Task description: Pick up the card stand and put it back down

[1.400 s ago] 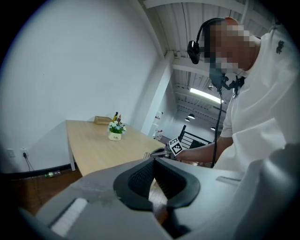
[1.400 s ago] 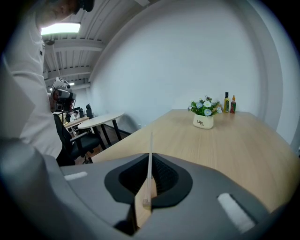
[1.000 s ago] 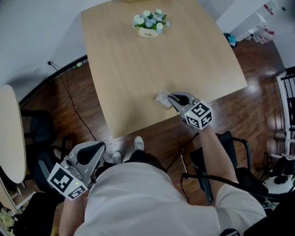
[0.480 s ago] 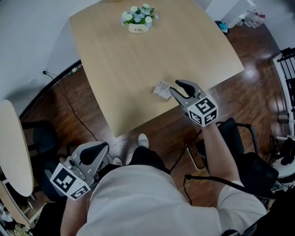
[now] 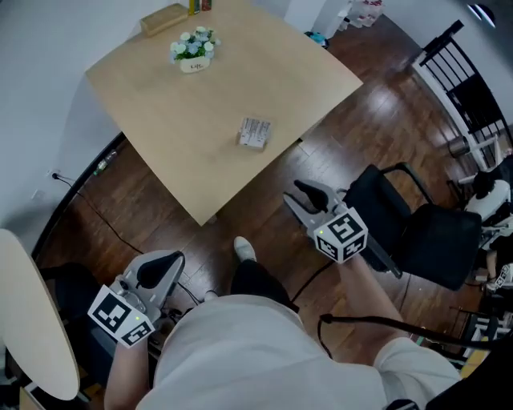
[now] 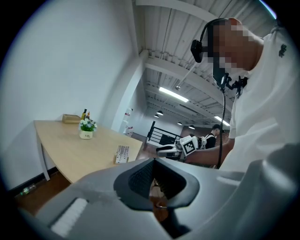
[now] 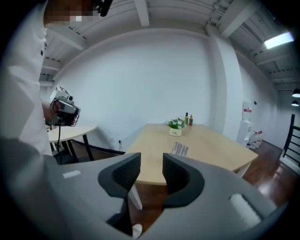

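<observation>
Now the fingers of the right gripper stand released, a bare gap between their ribbed pads with nothing in it. The fingers of the left gripper are clenched tip to tip on nothing, well back from the card stand, beside the person's body.

The card stand sits on the wooden surface, close to its near edge. Beyond the stand, a small white pot holds pale flowers. Farther beyond lies a flat tan box.

Two small bottles stand behind the pot in the right gripper view, while the head view cuts them off at its top edge. Only the left gripper view shows the right gripper side-on, held level and clear of the stand.

Half a second ago the right gripper's fingers were just beside the card stand over the surface. They are now off the surface, above the dark floor and well apart from the stand.
</observation>
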### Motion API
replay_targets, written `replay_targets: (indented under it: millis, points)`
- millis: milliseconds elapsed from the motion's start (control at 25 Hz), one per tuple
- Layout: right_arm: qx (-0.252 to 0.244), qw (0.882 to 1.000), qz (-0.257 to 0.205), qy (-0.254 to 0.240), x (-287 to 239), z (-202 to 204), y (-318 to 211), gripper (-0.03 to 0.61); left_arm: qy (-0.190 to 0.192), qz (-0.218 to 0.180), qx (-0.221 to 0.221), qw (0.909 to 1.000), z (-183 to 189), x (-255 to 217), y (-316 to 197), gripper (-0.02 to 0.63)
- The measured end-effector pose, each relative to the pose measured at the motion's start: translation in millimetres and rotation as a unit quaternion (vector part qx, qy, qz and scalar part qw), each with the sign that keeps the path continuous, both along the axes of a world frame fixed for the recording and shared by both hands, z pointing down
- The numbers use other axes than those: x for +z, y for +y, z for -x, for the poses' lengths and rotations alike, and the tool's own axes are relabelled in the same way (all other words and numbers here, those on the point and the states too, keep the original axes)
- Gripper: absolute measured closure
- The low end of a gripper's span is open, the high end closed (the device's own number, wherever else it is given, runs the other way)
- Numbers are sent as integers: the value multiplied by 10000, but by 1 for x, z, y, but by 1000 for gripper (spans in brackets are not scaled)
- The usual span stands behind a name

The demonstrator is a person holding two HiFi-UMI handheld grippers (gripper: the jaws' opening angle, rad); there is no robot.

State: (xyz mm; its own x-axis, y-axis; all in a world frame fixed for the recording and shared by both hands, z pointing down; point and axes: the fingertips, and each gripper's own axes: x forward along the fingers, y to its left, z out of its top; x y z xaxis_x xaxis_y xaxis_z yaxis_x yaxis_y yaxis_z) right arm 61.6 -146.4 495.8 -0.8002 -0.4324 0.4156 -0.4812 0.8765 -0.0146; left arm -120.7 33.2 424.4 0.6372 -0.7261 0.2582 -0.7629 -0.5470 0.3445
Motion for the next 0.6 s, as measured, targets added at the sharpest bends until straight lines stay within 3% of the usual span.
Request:
replay_targets:
  millis: [320,600]
  points:
    - [657,9958,604,212,-14,-45,206,437,-27,-74,241,9997,24,3,95,612]
    - [605,9970,490,43,-43,-36,257,436,110,9,396,9992,8,3,130,612]
